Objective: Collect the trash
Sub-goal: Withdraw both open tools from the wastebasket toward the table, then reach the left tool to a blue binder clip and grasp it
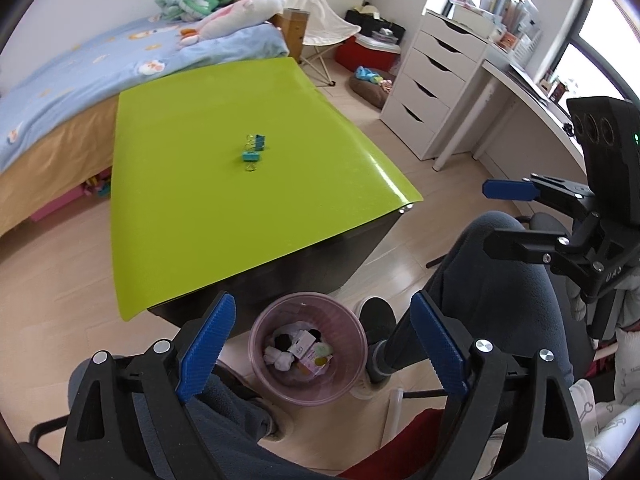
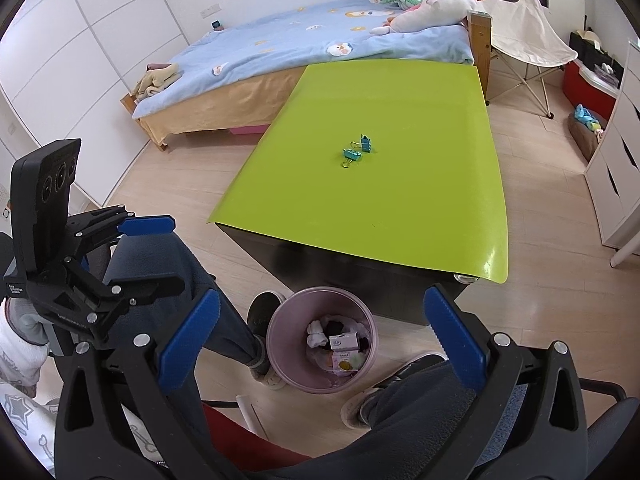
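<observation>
Between picks, judging by both grippers, left (image 1: 320, 344) and right (image 2: 324, 340), gaping empty over the bin (image 1: 307, 350) at 6 o'clock; next, likely reaching toward 12 for two clips (image 1: 253, 148) mid-table (image 1: 200, 220).

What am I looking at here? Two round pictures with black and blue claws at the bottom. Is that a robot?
No robot: a seated person holds a two-finger gripper in each hand, each carrying a fisheye camera. One picture looks along the left gripper, the other along the right gripper; each also shows the other gripper off to the side. Both are open and hold nothing. On the green table lie two teal binder clips. Below, between the person's feet, a pink bin already contains crumpled tissue and small boxes.
</observation>
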